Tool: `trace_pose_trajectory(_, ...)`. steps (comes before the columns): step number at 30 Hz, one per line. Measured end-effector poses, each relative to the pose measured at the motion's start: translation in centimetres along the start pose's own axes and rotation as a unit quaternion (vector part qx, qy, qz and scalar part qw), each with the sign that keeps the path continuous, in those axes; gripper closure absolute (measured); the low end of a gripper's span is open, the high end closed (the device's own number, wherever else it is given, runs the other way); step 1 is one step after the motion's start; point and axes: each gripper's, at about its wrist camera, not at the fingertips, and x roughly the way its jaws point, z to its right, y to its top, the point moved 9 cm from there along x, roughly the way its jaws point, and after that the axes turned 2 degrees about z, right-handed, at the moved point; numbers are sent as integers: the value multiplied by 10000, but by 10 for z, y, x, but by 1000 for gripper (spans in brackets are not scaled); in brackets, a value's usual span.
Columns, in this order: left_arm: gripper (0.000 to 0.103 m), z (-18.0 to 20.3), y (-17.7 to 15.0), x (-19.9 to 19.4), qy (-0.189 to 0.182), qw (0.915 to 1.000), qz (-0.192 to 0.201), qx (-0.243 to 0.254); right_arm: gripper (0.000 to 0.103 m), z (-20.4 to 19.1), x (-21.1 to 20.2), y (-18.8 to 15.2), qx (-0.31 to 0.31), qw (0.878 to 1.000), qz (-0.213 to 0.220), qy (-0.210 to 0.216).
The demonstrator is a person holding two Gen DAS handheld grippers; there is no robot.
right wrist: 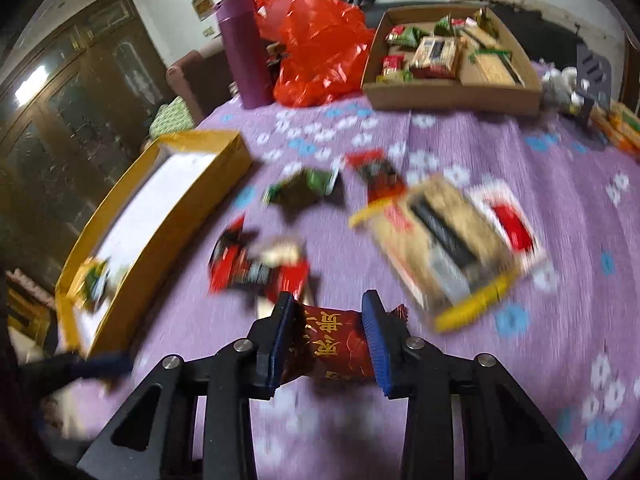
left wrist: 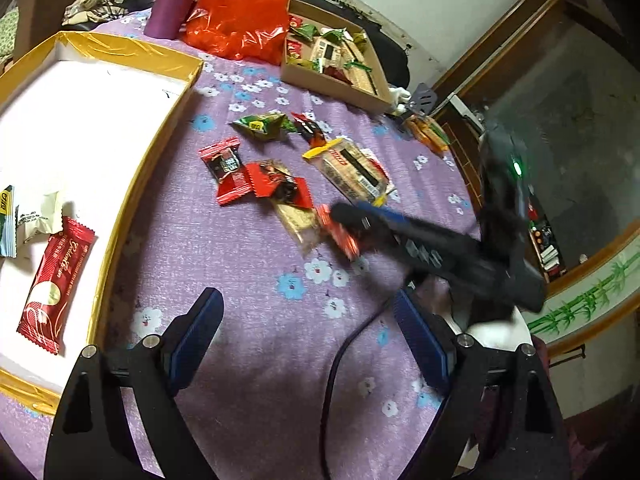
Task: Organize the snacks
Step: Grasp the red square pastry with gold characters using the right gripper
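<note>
My right gripper (right wrist: pixel 330 336) is shut on a dark red snack packet with gold lettering (right wrist: pixel 336 344), just above the purple flowered cloth (right wrist: pixel 520 160). In the left wrist view it reaches in from the right (left wrist: pixel 352 228) with the red packet (left wrist: pixel 340 236) at its tip. My left gripper (left wrist: pixel 308 332) is open and empty above the cloth, beside a gold-rimmed white tray (left wrist: pixel 120 184) that holds a long red packet (left wrist: pixel 52 284) and two pale packets (left wrist: pixel 36 216). Loose snacks lie mid-table: a green packet (left wrist: pixel 262 124), red packets (left wrist: pixel 224 164), a cracker pack (left wrist: pixel 352 168).
A cardboard box (left wrist: pixel 332 80) of mixed snacks stands at the back. A red plastic bag (left wrist: pixel 240 16) and a purple flask (left wrist: pixel 176 0) stand behind the tray. A black cable (left wrist: pixel 340 360) crosses the cloth. Orange packets (left wrist: pixel 428 132) lie at the table's right edge.
</note>
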Motion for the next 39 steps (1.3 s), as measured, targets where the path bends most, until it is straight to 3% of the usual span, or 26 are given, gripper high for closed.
trace_pose_trajectory(4, 15, 3, -6, 3, -186, 9996, -160, -125, 66, 8, -25, -24, 58, 9996, -265, 52)
trace_pose_trajectory(6, 15, 4, -11, 4, -214, 9994, -227, -135, 64, 17, -38, -29, 189, 9997, -176, 32)
trace_pose_trajectory(9, 15, 11, -19, 7, -213, 9992, -332, 12, 50, 30, -58, -35, 341, 9993, 49, -110)
trace_pose_trajectory(13, 15, 19, -29, 17, -104, 9985, -496, 205, 49, 27, -71, -43, 308, 9992, 238, 7)
trace_pose_trajectory(19, 15, 21, -36, 24, 43, 9975, -609, 343, 36, 5, -68, -40, -389, 9982, 463, -57)
trace_pose_trajectory(22, 15, 16, -39, 27, 154, 9971, -659, 335, 32, -3, -57, -38, -983, 9934, 479, -355)
trace_pose_trajectory(25, 15, 14, -41, 29, 167, 9969, -698, 323, 32, 0, -37, -39, -1190, 9915, 291, -439)
trace_pose_trajectory(29, 15, 14, -43, 32, 208, 9964, -730, 389, 33, 9, -24, -39, -992, 9945, 213, -273)
trace_pose_trajectory(34, 15, 17, -41, 37, 226, 9955, -785, 490, 45, 14, -32, -40, -719, 9968, 281, -202)
trace_pose_trajectory(39, 15, 20, -34, 47, 316, 9945, -801, 601, 48, 40, -43, -35, -319, 9962, 545, -605)
